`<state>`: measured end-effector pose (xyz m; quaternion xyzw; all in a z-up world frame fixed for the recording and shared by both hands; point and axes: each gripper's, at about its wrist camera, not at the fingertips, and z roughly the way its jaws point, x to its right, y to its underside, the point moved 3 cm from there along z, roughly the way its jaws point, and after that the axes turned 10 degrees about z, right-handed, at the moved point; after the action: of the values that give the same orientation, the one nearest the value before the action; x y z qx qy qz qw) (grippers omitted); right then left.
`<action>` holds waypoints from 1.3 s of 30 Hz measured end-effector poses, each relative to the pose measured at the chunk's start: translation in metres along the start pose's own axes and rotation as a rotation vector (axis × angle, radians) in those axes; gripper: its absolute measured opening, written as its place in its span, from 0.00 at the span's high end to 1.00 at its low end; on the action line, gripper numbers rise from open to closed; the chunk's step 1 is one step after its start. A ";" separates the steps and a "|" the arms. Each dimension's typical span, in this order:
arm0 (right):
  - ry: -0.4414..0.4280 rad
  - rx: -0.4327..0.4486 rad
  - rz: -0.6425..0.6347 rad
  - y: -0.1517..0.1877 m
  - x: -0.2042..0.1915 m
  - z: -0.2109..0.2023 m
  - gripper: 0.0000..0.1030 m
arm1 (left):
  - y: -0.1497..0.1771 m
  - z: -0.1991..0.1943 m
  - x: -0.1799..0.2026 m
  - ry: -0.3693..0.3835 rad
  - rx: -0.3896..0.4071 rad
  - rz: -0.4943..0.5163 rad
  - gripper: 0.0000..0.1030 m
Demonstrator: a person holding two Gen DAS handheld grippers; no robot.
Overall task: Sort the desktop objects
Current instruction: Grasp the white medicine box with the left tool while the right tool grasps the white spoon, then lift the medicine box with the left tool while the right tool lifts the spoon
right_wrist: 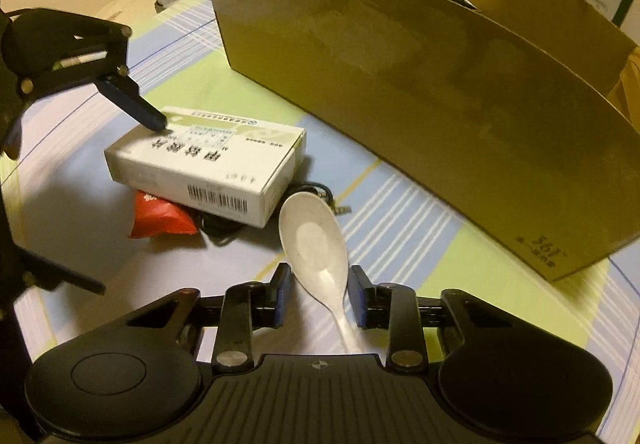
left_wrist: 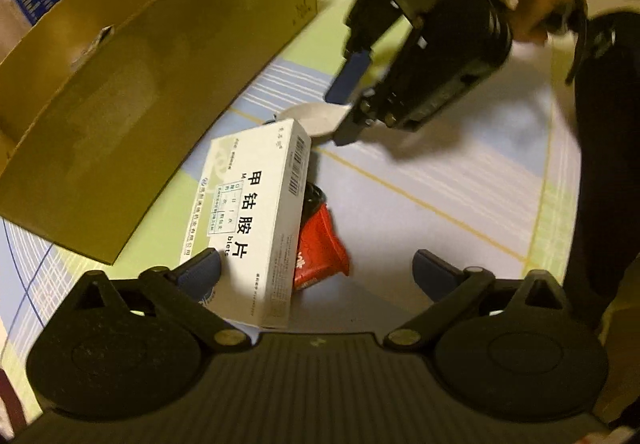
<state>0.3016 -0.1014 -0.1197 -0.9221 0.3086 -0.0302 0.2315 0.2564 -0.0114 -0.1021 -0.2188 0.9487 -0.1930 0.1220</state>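
Right wrist view: we are clenching the right gripper point(right_wrist: 319, 294) on the white plastic spoon's point(right_wrist: 316, 244) handle, beside the white cardboard medicine box point(right_wrist: 208, 167); our left gripper point(left_wrist: 316, 270) is gaping, released, over that box.

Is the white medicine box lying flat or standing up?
Lying flat, slightly propped: the medicine box has its broad printed face up and rests partly on a red packet.

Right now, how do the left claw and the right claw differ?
The left claw stands wide open, while the right claw is narrowed around the white spoon. The left claw holds nothing, one fingertip over the white medicine box; the right claw has the spoon's handle between its pads. Both point down at the tablecloth.
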 end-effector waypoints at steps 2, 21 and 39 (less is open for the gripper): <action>0.010 -0.005 0.007 0.003 0.001 -0.003 0.75 | -0.003 -0.006 -0.008 -0.024 0.014 -0.021 0.05; 0.057 -0.017 0.132 0.013 0.026 -0.013 0.75 | -0.007 0.025 -0.065 0.104 -0.057 -0.203 0.23; 0.082 0.018 0.186 0.009 0.026 -0.010 0.45 | 0.004 0.018 -0.063 0.058 -0.052 -0.417 0.28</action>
<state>0.3153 -0.1270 -0.1176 -0.8853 0.4017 -0.0493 0.2289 0.3158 0.0154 -0.1105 -0.4077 0.8907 -0.1956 0.0464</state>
